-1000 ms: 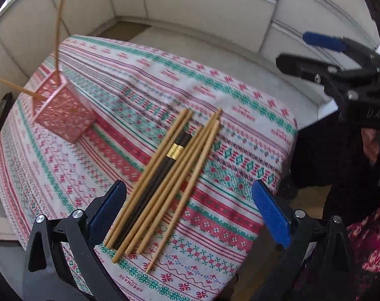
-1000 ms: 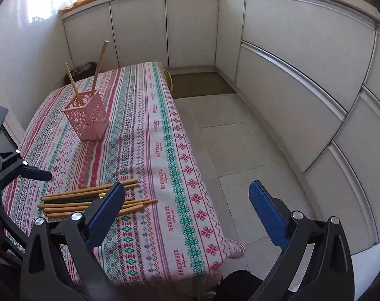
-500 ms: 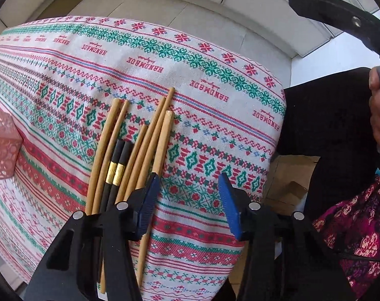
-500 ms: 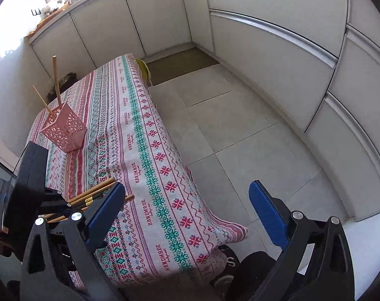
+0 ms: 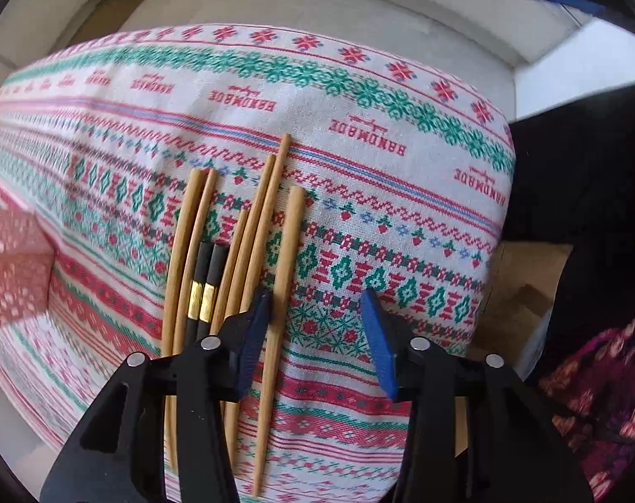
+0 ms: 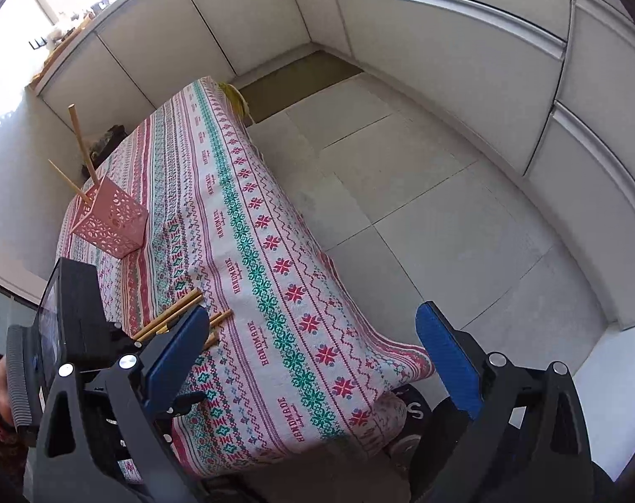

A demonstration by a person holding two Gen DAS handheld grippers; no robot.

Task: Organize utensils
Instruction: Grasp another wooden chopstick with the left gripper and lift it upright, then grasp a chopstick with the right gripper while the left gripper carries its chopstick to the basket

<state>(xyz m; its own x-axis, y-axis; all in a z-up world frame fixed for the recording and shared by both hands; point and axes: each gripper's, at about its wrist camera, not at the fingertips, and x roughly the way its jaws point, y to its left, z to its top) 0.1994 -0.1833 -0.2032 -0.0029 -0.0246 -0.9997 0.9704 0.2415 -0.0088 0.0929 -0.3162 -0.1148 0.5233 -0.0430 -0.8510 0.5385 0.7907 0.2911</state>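
The left gripper [image 5: 315, 327] points down at the bench [image 5: 401, 218], its jaws closing around one wooden chopstick [image 5: 282, 285] not yet pinched. Beside it lie five more wooden chopsticks [image 5: 179, 251] and two black ones [image 5: 208, 276]. The right gripper [image 6: 313, 360] hangs spread and empty. Farther off, the pink holder [image 6: 110, 220] carries two sticks [image 6: 81, 142].

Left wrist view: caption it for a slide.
Left gripper closing around one wooden chopstick on the patterned tablecloth.
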